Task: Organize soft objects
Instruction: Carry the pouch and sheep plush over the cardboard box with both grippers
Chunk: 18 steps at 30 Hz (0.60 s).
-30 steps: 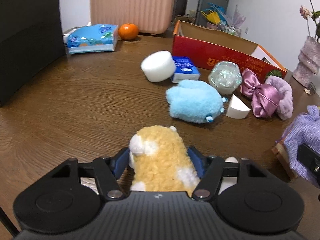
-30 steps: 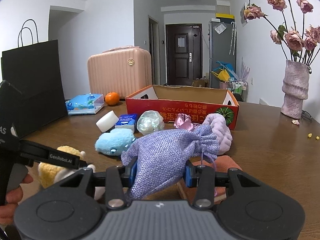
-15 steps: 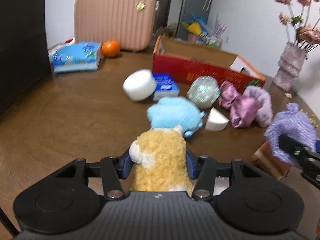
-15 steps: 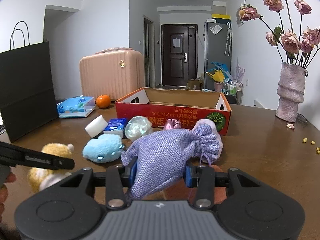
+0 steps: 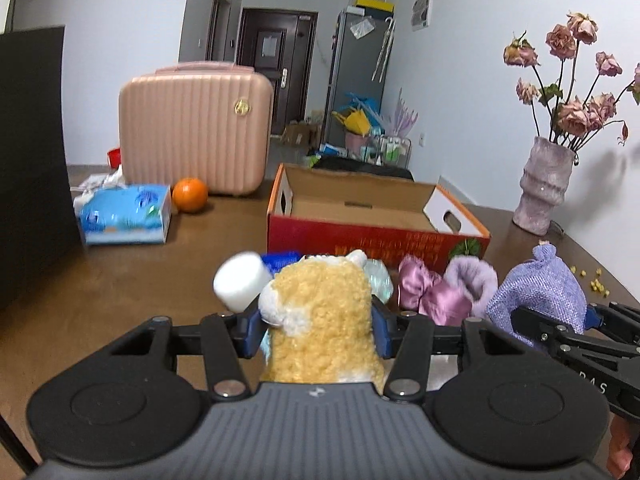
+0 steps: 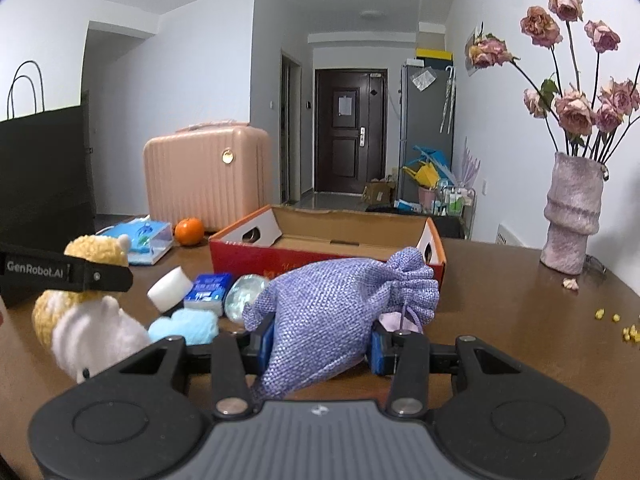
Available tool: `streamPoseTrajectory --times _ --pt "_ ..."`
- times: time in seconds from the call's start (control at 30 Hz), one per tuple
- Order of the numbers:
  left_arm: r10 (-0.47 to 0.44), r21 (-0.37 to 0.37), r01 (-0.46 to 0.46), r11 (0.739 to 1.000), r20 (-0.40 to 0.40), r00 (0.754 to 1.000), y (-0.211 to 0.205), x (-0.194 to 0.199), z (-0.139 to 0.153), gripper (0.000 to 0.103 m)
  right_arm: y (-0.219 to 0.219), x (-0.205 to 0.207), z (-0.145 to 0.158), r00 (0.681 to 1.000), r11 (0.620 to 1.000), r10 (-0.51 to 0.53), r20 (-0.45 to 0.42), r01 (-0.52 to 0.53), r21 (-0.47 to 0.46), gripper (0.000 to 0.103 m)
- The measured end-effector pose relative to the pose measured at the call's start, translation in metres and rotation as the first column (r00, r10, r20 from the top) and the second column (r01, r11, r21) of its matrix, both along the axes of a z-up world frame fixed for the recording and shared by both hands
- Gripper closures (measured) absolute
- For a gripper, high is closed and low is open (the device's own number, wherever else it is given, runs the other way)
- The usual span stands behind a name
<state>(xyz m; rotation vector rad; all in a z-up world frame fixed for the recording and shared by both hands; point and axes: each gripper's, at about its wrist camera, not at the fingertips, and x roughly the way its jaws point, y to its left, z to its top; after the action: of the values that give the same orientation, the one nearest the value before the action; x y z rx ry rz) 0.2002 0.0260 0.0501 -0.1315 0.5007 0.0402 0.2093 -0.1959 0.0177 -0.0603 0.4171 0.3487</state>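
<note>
My left gripper (image 5: 316, 332) is shut on a yellow and white plush toy (image 5: 324, 320), which hangs above the wooden table; in the right wrist view the plush (image 6: 92, 328) is at the left under a black finger (image 6: 100, 276). My right gripper (image 6: 323, 340) is shut on a purple woven drawstring bag (image 6: 340, 304), also seen in the left wrist view (image 5: 540, 292). An open red cardboard box (image 5: 376, 236) stands just beyond both, its inside bare. Before it lie a white sponge cylinder (image 5: 240, 280), a blue plush (image 6: 186, 326), a pink satin bow (image 5: 420, 288) and a lilac fluffy scrunchie (image 5: 472, 280).
A pink suitcase (image 5: 196, 124), an orange (image 5: 190, 194) and a blue tissue pack (image 5: 124, 212) sit at the back left. A black paper bag (image 5: 32, 160) stands on the left. A vase of dried roses (image 5: 544, 188) is at the right, with yellow crumbs (image 6: 616, 320) nearby.
My left gripper tightened on the yellow plush and lifted it off the table, tipping upward. The right gripper, still holding the purple bag, drifted a little toward the box.
</note>
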Motion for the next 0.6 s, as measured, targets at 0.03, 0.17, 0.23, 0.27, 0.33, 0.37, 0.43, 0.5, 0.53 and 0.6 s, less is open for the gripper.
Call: streamPoseTrajectory --times 0.03,0.17,0.23,0.27,0.33,0.37,0.43,0.5,0.53,0.6 --pt "0.0 0.003 0.0 1.0 0.007 1.0 -0.001 0.004 0.003 0.051 -0.001 0.002 0.002 1.0 1.0 -0.002 0.006 0.002 0.001 0.06" --pt "0.0 0.011 0.0 1.0 0.03 1.0 -0.004 0.018 0.011 0.051 -0.001 0.014 0.009 1.0 1.0 -0.01 0.029 0.01 0.003 0.06" --pt "-0.002 0.015 0.001 1.0 0.044 0.999 -0.005 0.026 0.015 0.051 -0.001 0.021 0.013 0.999 1.0 -0.015 0.04 0.015 0.004 0.06" --pt "-0.002 0.018 0.001 1.0 0.051 0.999 -0.006 0.029 0.017 0.051 -0.001 0.024 0.015 0.999 1.0 -0.019 0.045 0.018 0.006 0.06" --pt "0.0 0.016 -0.001 1.0 0.066 0.998 -0.007 0.038 0.021 0.051 -0.002 0.032 0.018 0.998 1.0 -0.024 0.054 0.023 0.01 0.06" --pt "0.0 0.012 -0.001 1.0 0.073 0.997 -0.007 0.041 0.023 0.051 -0.002 0.035 0.019 0.998 1.0 -0.025 0.06 0.025 0.012 0.06" --pt "0.003 0.002 -0.003 1.0 0.088 0.996 -0.007 0.05 0.026 0.051 -0.002 0.043 0.023 0.997 1.0 -0.027 0.072 0.026 0.016 0.06" --pt "0.009 -0.001 -0.009 1.0 0.102 0.995 -0.008 0.058 0.029 0.051 -0.001 0.05 0.026 0.996 0.999 -0.03 0.082 0.028 0.021 0.06" --pt "0.009 -0.004 -0.009 1.0 0.107 0.994 -0.008 0.062 0.03 0.051 -0.001 0.055 0.027 0.996 0.999 -0.033 0.085 0.031 0.024 0.06" --pt "0.012 -0.005 -0.012 1.0 0.115 0.993 -0.009 0.07 0.033 0.051 0.001 0.062 0.029 0.995 0.999 -0.035 0.092 0.033 0.027 0.06"
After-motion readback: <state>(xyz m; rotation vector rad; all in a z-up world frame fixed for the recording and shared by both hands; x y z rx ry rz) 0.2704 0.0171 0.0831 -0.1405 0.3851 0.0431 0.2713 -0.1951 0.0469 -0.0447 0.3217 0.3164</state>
